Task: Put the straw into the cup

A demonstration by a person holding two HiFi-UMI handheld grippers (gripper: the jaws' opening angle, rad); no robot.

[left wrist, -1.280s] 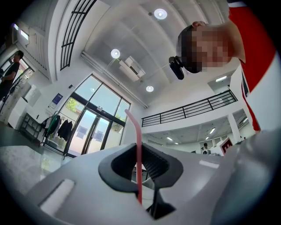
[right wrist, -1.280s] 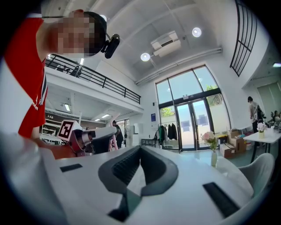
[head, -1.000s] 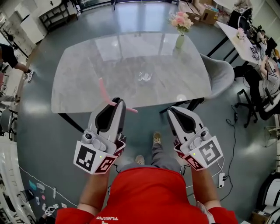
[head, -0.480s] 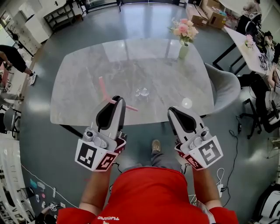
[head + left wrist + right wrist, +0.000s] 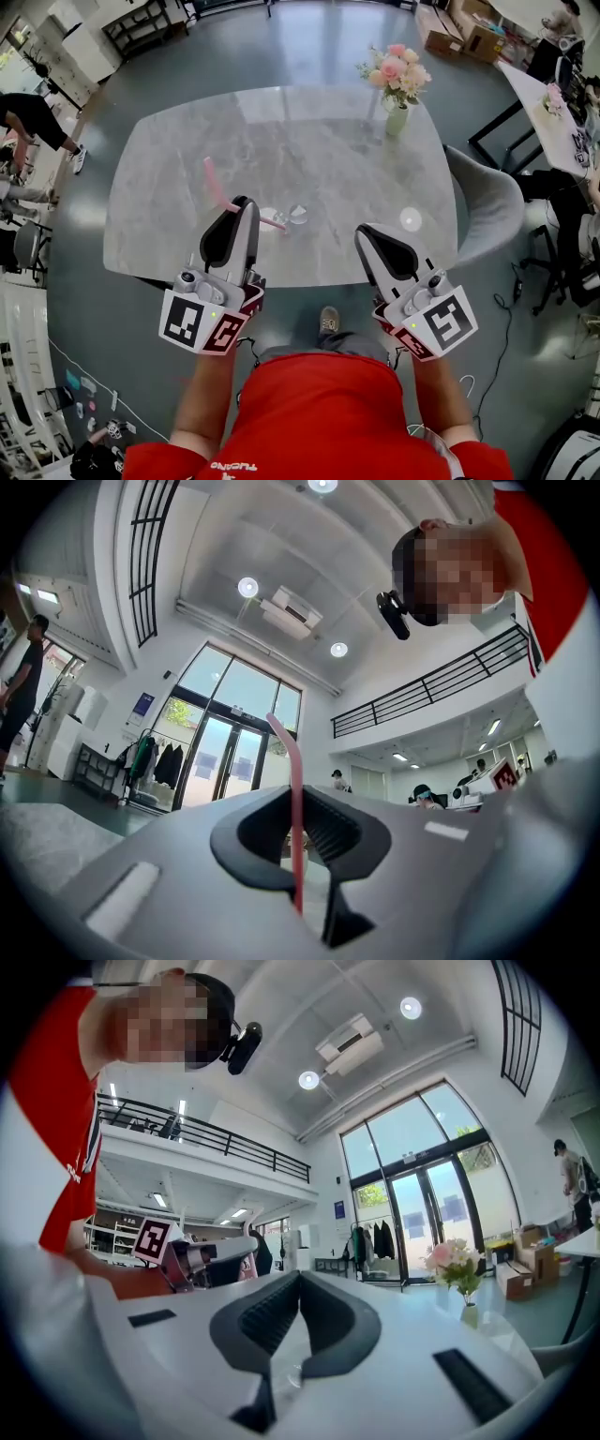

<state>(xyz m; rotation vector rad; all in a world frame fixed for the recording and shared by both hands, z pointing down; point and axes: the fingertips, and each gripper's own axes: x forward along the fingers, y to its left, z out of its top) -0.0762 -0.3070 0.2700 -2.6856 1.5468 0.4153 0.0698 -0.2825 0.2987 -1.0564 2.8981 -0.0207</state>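
The left claw (image 5: 298, 799) is clamped on the pink straw (image 5: 296, 761), which stands upright between the pads and bends over at its top. In the head view this left claw (image 5: 242, 204) sits left of centre, and the straw (image 5: 214, 180) crosses its tip, one end slanting to the upper left and a short end poking out to the right. The right claw (image 5: 300, 1277) has its pads together with nothing between them; it (image 5: 367, 232) hangs right of centre, over the near edge of the worktop (image 5: 328, 141). A clear cup (image 5: 298, 215), hard to make out, seems to stand on the worktop just right of the straw's short end. A vase of flowers (image 5: 397, 80) stands at the upper right.
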